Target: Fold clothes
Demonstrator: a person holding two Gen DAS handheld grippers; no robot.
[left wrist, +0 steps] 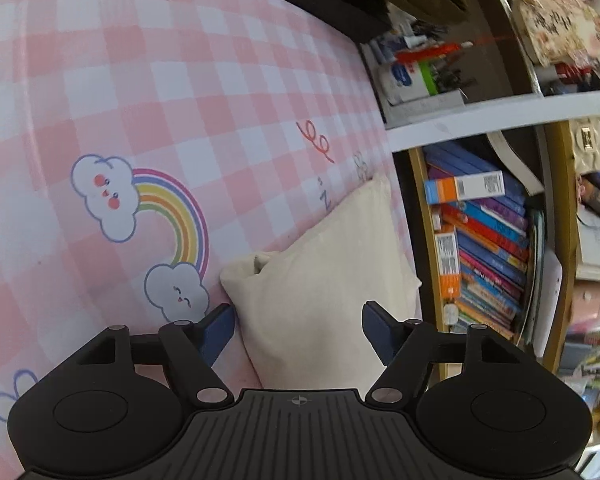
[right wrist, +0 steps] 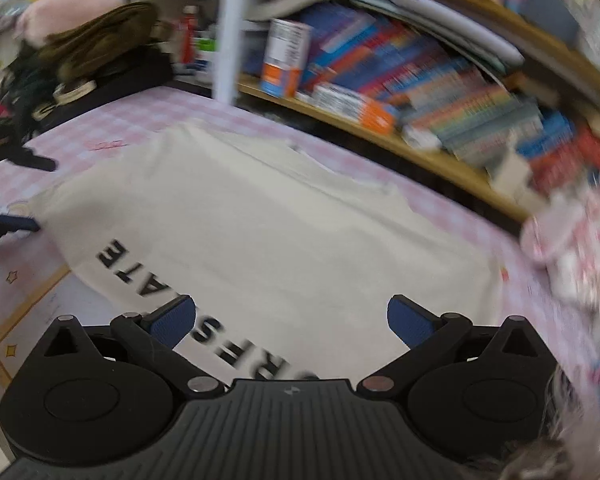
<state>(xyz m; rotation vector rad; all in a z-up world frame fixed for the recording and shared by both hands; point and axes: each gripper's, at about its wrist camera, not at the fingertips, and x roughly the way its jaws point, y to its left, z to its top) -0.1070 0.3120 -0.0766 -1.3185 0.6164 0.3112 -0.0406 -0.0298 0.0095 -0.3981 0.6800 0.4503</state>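
Lying flat, a cream shirt [right wrist: 260,216] covered the pink checked counter [left wrist: 140,100].
Both tools, left [left wrist: 298,330] and right [right wrist: 290,320], stood apart, gripping nothing.

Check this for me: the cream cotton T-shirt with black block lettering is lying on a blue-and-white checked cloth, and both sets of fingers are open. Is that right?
One detail is wrong: the checked cloth is pink and white, not blue. The left wrist view shows it clearly. The cream cotton T-shirt with black block lettering does lie on it, and the left gripper and right gripper both have their fingers open.
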